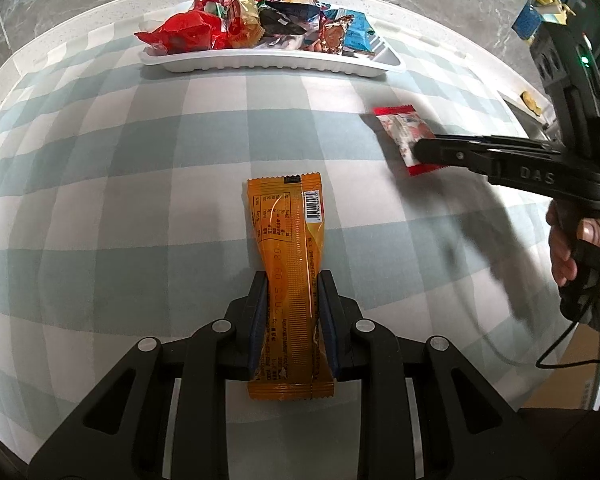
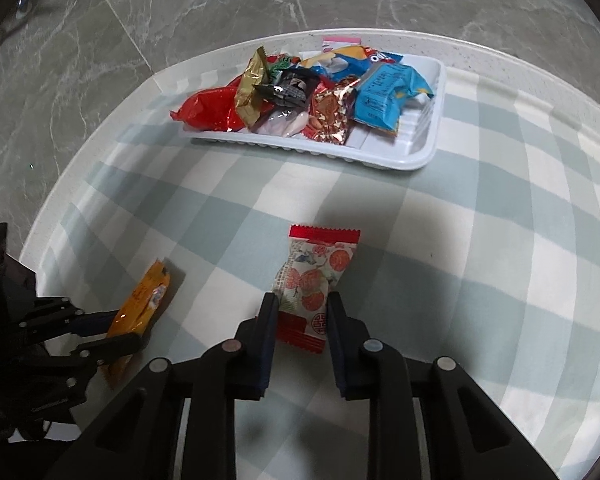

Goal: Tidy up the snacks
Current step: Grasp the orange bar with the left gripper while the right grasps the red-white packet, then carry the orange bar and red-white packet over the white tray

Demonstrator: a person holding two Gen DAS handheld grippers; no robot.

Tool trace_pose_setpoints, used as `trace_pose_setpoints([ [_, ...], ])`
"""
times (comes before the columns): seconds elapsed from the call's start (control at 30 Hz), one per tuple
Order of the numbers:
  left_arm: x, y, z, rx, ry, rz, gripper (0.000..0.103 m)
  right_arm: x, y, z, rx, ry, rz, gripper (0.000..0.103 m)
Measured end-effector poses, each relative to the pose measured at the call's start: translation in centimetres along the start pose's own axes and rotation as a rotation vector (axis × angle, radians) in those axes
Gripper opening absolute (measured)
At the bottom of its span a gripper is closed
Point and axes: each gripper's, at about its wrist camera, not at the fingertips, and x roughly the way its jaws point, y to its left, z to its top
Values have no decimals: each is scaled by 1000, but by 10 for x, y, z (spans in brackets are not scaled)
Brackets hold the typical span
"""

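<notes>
orange snack bar (image 1: 289,264) is clamped in the left claw (image 1: 291,292), pads pinching the wrapper across its width (back side up, barcode and print visible). it sticks out ahead of the fingers toward the far side, over the checked cloth (image 1: 139,184) on the bench; whether its far end touches the cloth i can't tell.

red-and-white candy packet (image 2: 314,280) lies flat on the cloth, near end between the right claw (image 2: 302,308) fingers. pads sit right at both edges of the wrapper and look to be pressing on it, so i read it as gripped. in the left wrist view the same packet (image 1: 406,136) is right of the orange bar and a bit farther out, with the right claw (image 1: 420,150) coming in from the right, a hand (image 1: 568,240) on its grip.

white tray (image 2: 428,152) sits at the far side of the cloth, well apart from both packets. it holds a heap of snacks: red bag (image 2: 207,110) at the left end, gold packet (image 2: 251,88), black one (image 2: 287,90), copper foil one (image 2: 332,114), blue packet (image 2: 384,96) toward the right. right end of the tray floor is bare.

grey marble floor (image 2: 99,60) beyond the bench edge.
</notes>
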Motion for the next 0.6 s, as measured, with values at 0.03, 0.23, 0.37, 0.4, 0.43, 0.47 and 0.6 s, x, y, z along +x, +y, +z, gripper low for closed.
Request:
trace_pose_setpoints([
  [0.03, 0, 0, 1, 1, 0, -3, 22, -2, -1, -1, 10, -2, 10, 25],
  [0.23, -3, -1, 3, 11, -8, -7, 22, -14, -4, -3, 66, -21, 62, 25],
  [0.37, -6, -2, 8, 19, -16, -11, 22, -21, -3, -3, 87, -38, 88, 25],
  [0.4, -7, -2, 9, 21, -18, -12, 22, -23, -2, -2, 90, -41, 93, 25],
  [0.43, -8, -2, 12, 25, -22, -10, 22, -25, -1, -1, 93, -43, 100, 25],
  [0.47, -9, -2, 13, 27, -25, -11, 22, -27, -1, -1, 97, -48, 104, 25],
  [0.6, -14, -1, 21, 38, -41, -16, 22, -35, 2, 3, 110, -66, 124, 25],
])
